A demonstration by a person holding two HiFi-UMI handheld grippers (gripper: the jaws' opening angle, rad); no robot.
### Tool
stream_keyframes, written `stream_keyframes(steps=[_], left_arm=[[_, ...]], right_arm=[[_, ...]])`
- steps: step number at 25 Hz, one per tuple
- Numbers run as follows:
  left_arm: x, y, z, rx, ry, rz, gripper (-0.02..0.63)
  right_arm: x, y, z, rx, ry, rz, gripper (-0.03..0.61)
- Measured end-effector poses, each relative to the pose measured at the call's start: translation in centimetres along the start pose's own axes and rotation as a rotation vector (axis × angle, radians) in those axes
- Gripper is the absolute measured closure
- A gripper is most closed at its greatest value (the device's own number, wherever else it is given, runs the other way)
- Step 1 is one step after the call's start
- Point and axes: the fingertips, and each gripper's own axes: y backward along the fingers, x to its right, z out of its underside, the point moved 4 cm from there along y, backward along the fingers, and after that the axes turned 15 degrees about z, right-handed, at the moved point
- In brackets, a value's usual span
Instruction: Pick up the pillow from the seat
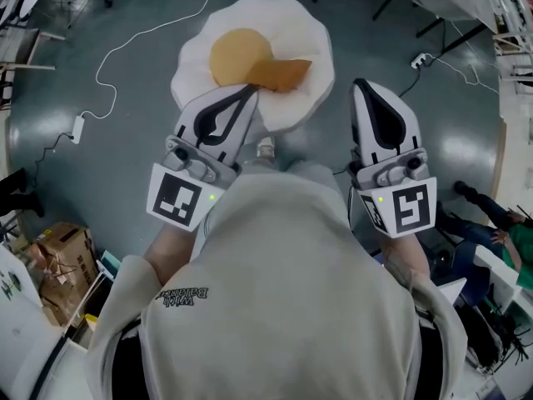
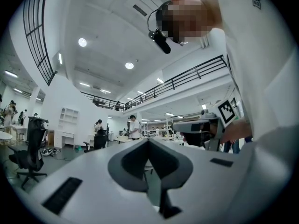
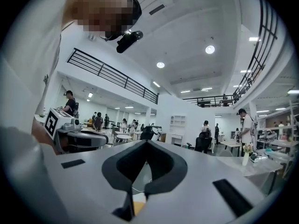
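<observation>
Seen from above, a person in a pale grey sweatshirt stands over a round white pillow made to look like a fried egg, with a yellow yolk at its middle. An orange-brown patch lies beside the yolk; whether it is sewn on or loose cannot be told. The pillow lies flat on the seat, which is hidden beneath it, on a grey floor.

The left gripper is held level, its tips over the pillow's near edge as the head view shows it. The right gripper is level too, just to the pillow's right. In each gripper view the jaws are pressed together with nothing between them, and they look out across a large bright hall, not down at the pillow.

Neither gripper appears to touch the pillow, so the pickup seems not yet begun. The main risk is reaching down with the jaws still together: closed tips would likely shove the soft pillow sideways off the seat. A pinch on the thin rim alone might let it flop and slip free. A white cable trails across the floor nearby and could catch a foot.
</observation>
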Motion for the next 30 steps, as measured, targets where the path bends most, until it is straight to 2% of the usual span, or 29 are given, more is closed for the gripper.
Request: stream_keyframes(steps=[9,14,19,26,30], left_arm=[[-1.8,0.2,0.4,0.009,-0.013,-0.079,0.604],[-2.4,0.6,1.2,-0.023,-0.010,-0.179,0.604],[-3.0,0.0,2.2,-0.054,0.003,-0.296,0.604],[-3.4,-3.2,5.1,-0.110,0.079,-0.441,0.604],[-4.0,-4.6,7.7,-0.148,0.118,-0.487,0.604]], right_arm=[[-0.2,-3.1,-0.3,0.022,0.041,-0.091,0.569],[0.3,-4.9,0.2,0.029,0.036,-0.173,0.569],[1.4,-7.3,1.5,0.040,0.021,-0.290,0.569],[4.0,-10.6,7.0,-0.060,0.059,-0.475,0.569],[4.3,-12.4,11.6,-0.146,0.153,-0.589,0.567]])
